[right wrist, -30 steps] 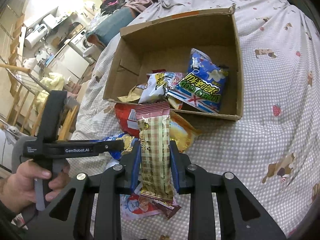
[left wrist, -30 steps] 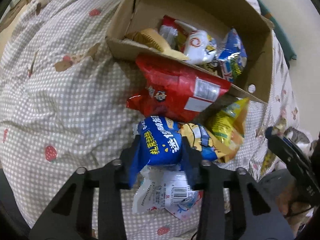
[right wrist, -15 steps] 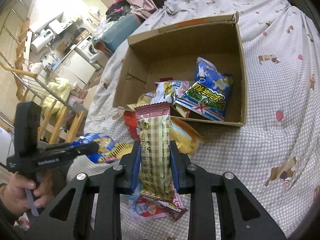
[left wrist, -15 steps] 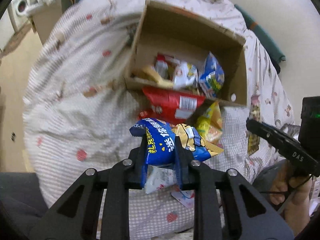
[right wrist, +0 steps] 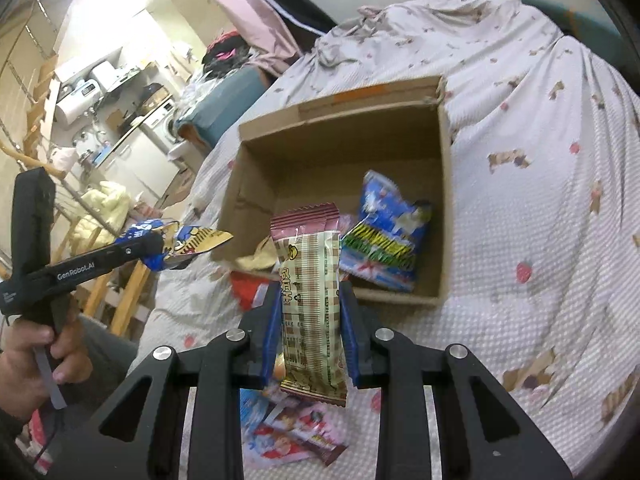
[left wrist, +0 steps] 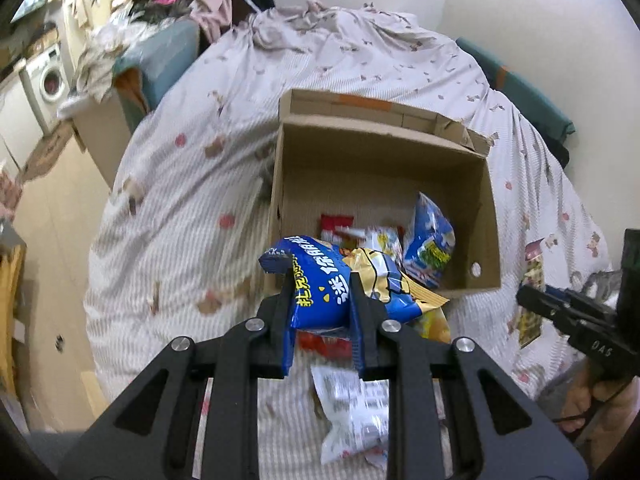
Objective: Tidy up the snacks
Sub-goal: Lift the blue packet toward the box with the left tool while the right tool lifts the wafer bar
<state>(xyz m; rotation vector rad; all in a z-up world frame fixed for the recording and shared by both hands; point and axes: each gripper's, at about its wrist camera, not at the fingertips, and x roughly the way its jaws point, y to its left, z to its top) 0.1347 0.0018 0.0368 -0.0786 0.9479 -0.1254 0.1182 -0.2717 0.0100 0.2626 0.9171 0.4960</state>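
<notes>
Both grippers loaded, both aimed down at the box (left wrist: pixel 486 216).

Left gripper (left wrist: pixel 320 292): jaws nearly shut, pinching the blue bag (left wrist: pixel 320 300) near its lower end. The rest of the bag, blue and yellow, flops out forward and to the right past the fingers. In the right view the same bag (right wrist: pixel 180 246) hangs clear of the bed, just outside the box's left wall. Pinch on soft film, so the bag droops; grip looks good enough to carry, not to place precisely.

Right gripper (right wrist: pixel 310 304): jaws part-closed on the wafer bar (right wrist: pixel 310 300), clamped across its width about mid-length, long axis along the fingers. Top seam sticks up past the tips, bottom end hangs below them. A stiff pack, so it sits straight.

Box sits open on the bedspread (left wrist: pixel 192 200), flaps out. A blue-and-green bag (right wrist: pixel 384 240) leans on its right wall, other packs piled at the near wall; the far half is bare cardboard.

Left on the bed in front of the box: red bag (right wrist: pixel 250 290), a white pack (left wrist: pixel 352 412), some pink wrappers (right wrist: pixel 296 436).

My read: mid-carry, two items per trip. Next is to get each over the near rim and let go into the free far half. Risk: the drooping blue bag catches the left wall.
</notes>
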